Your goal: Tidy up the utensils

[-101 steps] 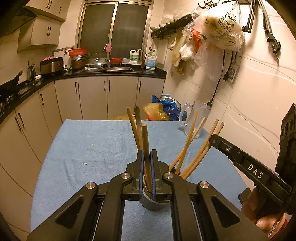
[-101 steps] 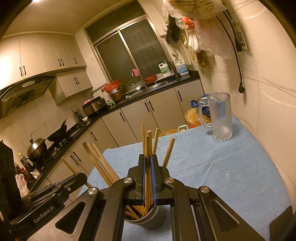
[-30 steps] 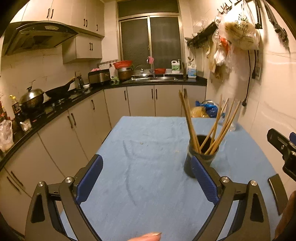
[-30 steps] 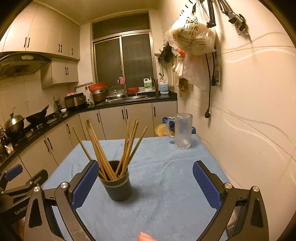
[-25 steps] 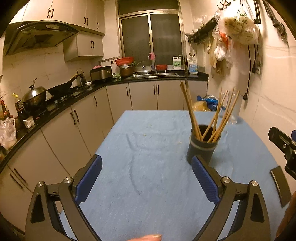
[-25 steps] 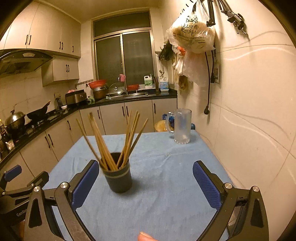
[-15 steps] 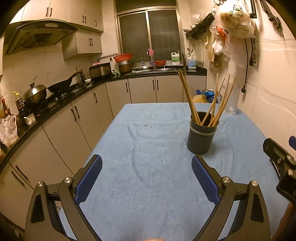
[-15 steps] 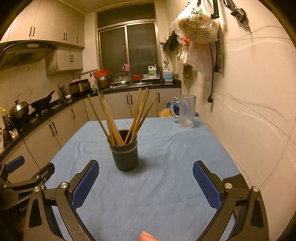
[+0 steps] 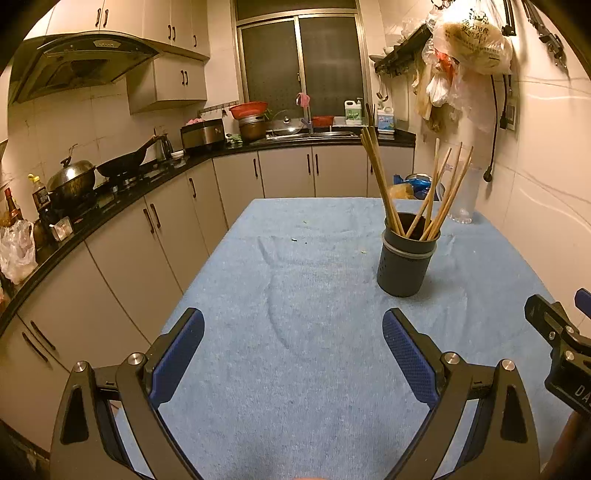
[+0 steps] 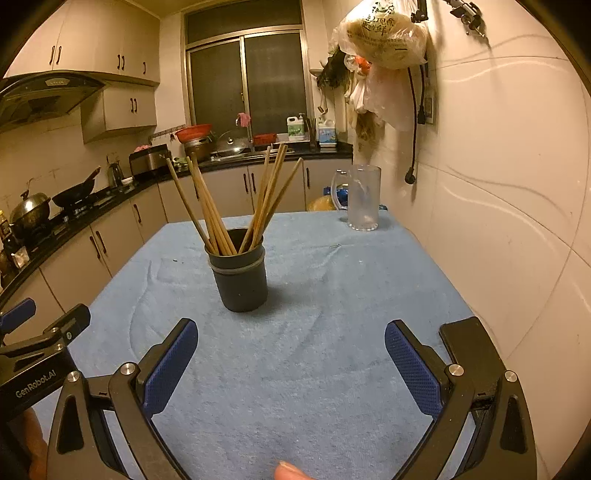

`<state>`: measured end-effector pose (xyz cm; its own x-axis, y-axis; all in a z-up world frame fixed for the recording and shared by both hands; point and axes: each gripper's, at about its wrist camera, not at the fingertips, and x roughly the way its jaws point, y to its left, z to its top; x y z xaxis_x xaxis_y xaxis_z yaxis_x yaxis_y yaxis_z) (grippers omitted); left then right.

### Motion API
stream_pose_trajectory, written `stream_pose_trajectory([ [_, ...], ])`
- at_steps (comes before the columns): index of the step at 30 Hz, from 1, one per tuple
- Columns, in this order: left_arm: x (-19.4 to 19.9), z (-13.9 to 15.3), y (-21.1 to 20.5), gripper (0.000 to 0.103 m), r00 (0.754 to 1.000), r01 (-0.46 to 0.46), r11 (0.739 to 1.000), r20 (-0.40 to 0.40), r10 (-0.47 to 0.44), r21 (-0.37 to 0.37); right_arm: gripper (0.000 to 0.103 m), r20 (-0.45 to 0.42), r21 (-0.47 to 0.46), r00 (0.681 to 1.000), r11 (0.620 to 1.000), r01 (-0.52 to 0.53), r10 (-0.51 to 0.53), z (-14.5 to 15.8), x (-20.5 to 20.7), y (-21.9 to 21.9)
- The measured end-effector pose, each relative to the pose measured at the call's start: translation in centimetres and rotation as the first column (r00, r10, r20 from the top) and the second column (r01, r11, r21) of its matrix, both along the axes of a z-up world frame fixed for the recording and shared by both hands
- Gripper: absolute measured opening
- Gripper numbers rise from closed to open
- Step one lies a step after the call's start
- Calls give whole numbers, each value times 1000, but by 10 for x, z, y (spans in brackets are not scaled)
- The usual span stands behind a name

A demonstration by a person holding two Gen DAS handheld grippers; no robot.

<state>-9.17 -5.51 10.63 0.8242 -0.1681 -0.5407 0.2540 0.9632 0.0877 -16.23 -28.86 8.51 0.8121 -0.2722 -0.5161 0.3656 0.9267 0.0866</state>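
A dark grey utensil cup (image 9: 404,258) stands upright on the blue cloth-covered table (image 9: 314,350), with several wooden chopsticks (image 9: 382,181) leaning in it. The cup (image 10: 240,277) and chopsticks (image 10: 266,195) also show in the right wrist view. My left gripper (image 9: 293,343) is open and empty, pulled back near the table's front, the cup ahead to its right. My right gripper (image 10: 291,350) is open and empty, the cup ahead to its left. Each gripper shows at the edge of the other's view.
A clear glass mug (image 10: 360,197) stands at the table's far right by the tiled wall. A dark flat object (image 10: 467,350) lies at the right table edge. Kitchen counters with a wok (image 9: 125,166) run along the left. Plastic bags (image 10: 380,33) hang on the wall.
Both grippers let go of chopsticks in the cup, opened wide and drew back toward the table's front. The cup now stands farther away in both views.
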Motion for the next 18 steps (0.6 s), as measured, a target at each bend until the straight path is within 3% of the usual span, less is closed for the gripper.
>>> stream_pose_trajectory([
  [18,3,-6,-1,97,1000,3,1000,-19,-3,-1,103,-40,7,999,1000,-8,8,-9,6,2],
])
